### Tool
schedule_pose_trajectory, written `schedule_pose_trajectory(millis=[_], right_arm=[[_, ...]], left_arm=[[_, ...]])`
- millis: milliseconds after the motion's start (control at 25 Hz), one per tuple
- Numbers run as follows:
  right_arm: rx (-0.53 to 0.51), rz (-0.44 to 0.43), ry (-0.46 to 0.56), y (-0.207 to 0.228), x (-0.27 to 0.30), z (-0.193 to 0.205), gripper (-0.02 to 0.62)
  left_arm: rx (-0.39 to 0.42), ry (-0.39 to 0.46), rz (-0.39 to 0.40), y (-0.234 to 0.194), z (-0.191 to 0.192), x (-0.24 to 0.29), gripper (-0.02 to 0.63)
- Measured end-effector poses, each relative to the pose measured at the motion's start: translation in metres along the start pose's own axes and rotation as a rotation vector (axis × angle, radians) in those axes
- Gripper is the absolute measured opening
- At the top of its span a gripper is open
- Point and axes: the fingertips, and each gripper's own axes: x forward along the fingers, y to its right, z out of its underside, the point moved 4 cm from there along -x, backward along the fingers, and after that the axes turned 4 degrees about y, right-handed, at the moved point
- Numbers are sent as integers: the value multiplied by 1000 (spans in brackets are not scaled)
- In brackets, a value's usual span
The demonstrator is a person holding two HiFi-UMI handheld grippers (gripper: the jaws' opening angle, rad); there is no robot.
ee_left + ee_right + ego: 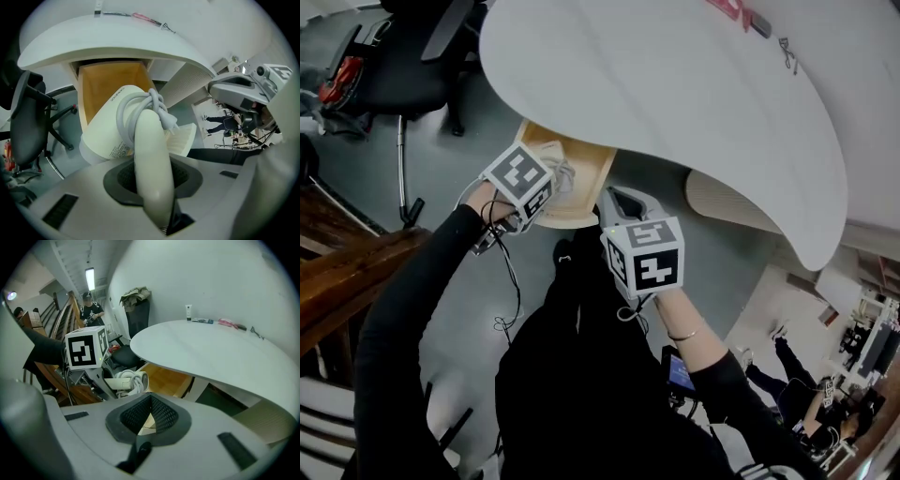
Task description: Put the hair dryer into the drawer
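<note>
The white hair dryer (151, 140), its cord wound round the body, hangs over the open wooden drawer (108, 79) below the table top. My left gripper (154, 176) is shut on its handle, barrel pointing at the drawer. In the head view the left gripper (534, 192) sits over the drawer (591, 164), with a bit of the hair dryer's cord (562, 173) showing. My right gripper (623, 202) is at the drawer's near right corner, jaws closed with nothing in them. The right gripper view shows its jaws (150, 408) together, the hair dryer (129, 380) and the drawer (168, 378) beyond.
A white rounded table top (675, 84) overhangs the drawer and carries small items such as a tube (188, 312). A black office chair (403, 66) stands to the left, a wooden rail (347, 272) nearer. A ribbed white pedestal (722, 202) is right of the drawer.
</note>
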Motion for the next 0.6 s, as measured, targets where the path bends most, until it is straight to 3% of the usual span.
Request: schedule_pose_trajectory(millis=[600], right_arm=[[-4,-78,-99,9,41,-3,2]], left_arm=[[78,-128,-5,-18,-30,37,117]])
